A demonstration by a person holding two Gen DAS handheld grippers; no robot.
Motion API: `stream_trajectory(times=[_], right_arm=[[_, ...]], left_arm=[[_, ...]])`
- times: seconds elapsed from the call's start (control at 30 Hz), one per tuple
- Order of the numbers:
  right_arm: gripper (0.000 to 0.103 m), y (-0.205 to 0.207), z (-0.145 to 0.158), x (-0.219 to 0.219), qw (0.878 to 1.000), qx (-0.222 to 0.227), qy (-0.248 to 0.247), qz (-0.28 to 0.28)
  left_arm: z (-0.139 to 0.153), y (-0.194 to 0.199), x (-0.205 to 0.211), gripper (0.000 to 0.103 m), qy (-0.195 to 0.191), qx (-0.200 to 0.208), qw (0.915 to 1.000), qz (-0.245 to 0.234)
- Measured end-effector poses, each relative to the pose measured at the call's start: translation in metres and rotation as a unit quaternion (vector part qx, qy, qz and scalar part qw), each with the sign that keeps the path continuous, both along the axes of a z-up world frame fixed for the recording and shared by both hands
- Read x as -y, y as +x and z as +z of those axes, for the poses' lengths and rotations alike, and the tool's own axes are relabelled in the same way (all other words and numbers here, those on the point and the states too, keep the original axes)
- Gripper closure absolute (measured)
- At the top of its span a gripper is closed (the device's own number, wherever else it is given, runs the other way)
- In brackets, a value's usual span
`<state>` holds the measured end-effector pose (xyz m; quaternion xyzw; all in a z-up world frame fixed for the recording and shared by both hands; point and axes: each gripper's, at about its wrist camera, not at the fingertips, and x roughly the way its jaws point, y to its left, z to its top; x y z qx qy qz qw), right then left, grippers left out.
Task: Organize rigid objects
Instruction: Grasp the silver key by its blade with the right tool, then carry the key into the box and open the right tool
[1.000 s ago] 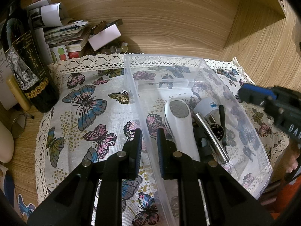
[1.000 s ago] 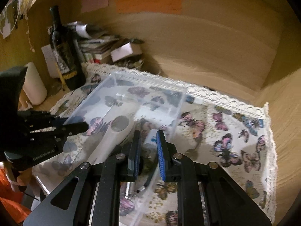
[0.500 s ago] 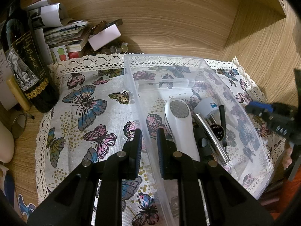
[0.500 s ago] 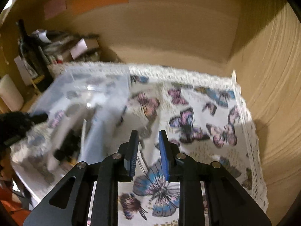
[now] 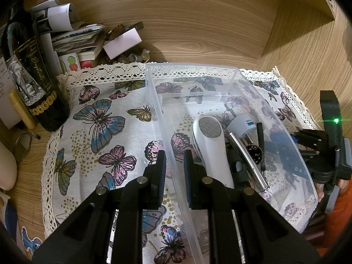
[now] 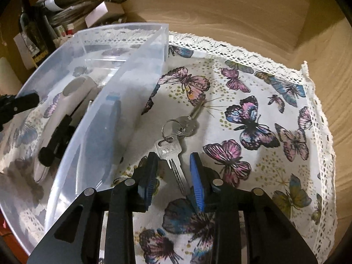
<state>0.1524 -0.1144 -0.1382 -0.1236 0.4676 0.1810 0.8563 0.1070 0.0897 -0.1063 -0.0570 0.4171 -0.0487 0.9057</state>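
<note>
Silver keys (image 6: 176, 140) on a ring lie on the butterfly cloth (image 6: 259, 92), just beside the clear bin (image 6: 123, 92). We hold our right gripper (image 6: 173, 173) spread apart astride one key's blade, while our left gripper (image 5: 173, 171) straddles the bin's wall with a narrow gap.

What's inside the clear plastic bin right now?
In the clear plastic bin: a white handheld device, a white plug adapter, a metal rod and dark pieces partly hidden beneath them. The left gripper straddles its wall. The keys lie outside on the cloth.
</note>
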Motion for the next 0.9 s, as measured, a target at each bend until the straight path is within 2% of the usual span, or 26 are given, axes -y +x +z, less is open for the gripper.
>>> stream_trajectory(times=[0.23,0.3,0.47,0.7,0.9], right_arm=[[0.074,0.009,-0.002,-0.003,1.000,0.013,0.001,0.007],[0.080,0.010,-0.003,-0.004,1.000,0.017,0.000,0.007],[0.081,0.011,0.001,0.000,1.000,0.019,0.004,-0.004],[0.081,0.000,0.035,0.019,0.998,0.058,0.026,-0.030],[0.081,-0.016,0.072,0.022,0.993,0.108,0.043,-0.023]], left_arm=[[0.000,0.000,0.001,0.089,0.001,0.000,1.0000,-0.001],[0.000,0.000,0.000,0.089,0.001,0.000,1.0000,-0.001],[0.000,0.000,0.001,0.089,0.000,0.000,1.0000,-0.001],[0.000,0.000,0.001,0.089,0.001,0.001,1.0000,-0.001],[0.000,0.000,0.001,0.089,0.001,0.000,1.0000,-0.001]])
